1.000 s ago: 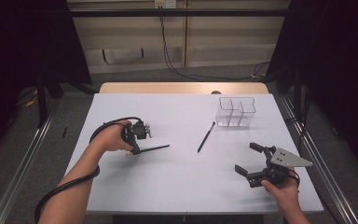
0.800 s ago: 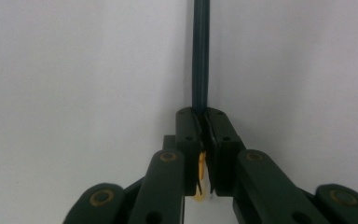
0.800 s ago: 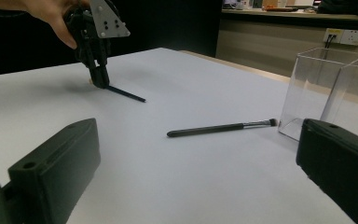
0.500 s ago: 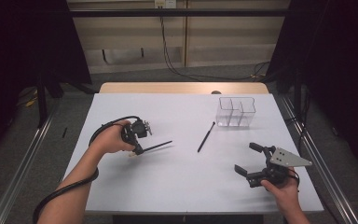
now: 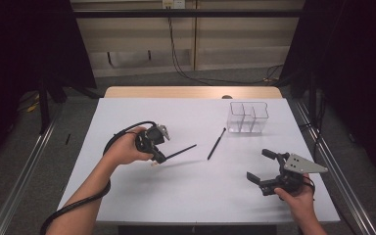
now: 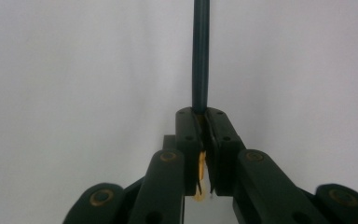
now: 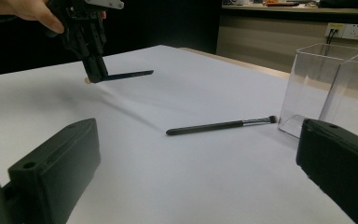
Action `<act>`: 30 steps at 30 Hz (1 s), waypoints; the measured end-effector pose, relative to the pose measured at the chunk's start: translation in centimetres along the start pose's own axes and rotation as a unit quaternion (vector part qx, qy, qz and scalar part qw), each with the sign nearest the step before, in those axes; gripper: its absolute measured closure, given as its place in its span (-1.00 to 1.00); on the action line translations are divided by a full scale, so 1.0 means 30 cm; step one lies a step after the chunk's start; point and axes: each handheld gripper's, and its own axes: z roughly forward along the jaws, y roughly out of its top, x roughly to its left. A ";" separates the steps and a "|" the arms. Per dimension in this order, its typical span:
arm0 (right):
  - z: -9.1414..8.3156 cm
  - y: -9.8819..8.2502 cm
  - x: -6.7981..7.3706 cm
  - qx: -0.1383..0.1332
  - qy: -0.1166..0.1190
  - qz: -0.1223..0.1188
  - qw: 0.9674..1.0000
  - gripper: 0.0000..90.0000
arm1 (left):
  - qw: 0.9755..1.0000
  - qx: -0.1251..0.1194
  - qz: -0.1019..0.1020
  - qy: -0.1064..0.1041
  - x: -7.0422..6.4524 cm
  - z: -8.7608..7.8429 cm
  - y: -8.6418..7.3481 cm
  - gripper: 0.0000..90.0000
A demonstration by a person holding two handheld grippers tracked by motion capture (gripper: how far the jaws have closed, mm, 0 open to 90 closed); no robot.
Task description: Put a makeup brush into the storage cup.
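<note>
**Now carrying: one brush up, one left on the table**

Plainly the step in hand is the carry. The left gripper [image 5: 159,157] has its jaws clamped tight on the end of a dark brush [image 5: 181,152], whose free end sticks out level above the table [image 5: 127,196], clear of the surface. The clear holder [image 5: 247,117] stands well apart at the far right. A second brush [image 5: 216,144] lies flat between the two, its bristles just beside the holder. The right gripper [image 5: 263,168] hovers low at the near right, jaws spread wide and empty.

Next, I judge, the held brush must travel to the holder, tip upright over a compartment, then be let go.
</note>
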 end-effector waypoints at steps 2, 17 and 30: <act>0.000 0.000 0.000 0.001 0.000 0.000 1.000 -1.00 | 1.000 -0.005 0.006 -0.002 -0.013 0.005 0.015 0.88; 0.014 0.015 0.003 0.007 -0.003 0.006 1.000 -1.00 | 0.998 -0.057 0.032 -0.026 -0.085 0.042 0.092 0.88; 0.033 0.025 -0.007 0.025 0.003 0.018 1.000 -1.00 | 0.997 -0.053 0.048 -0.036 -0.105 0.072 0.153 0.88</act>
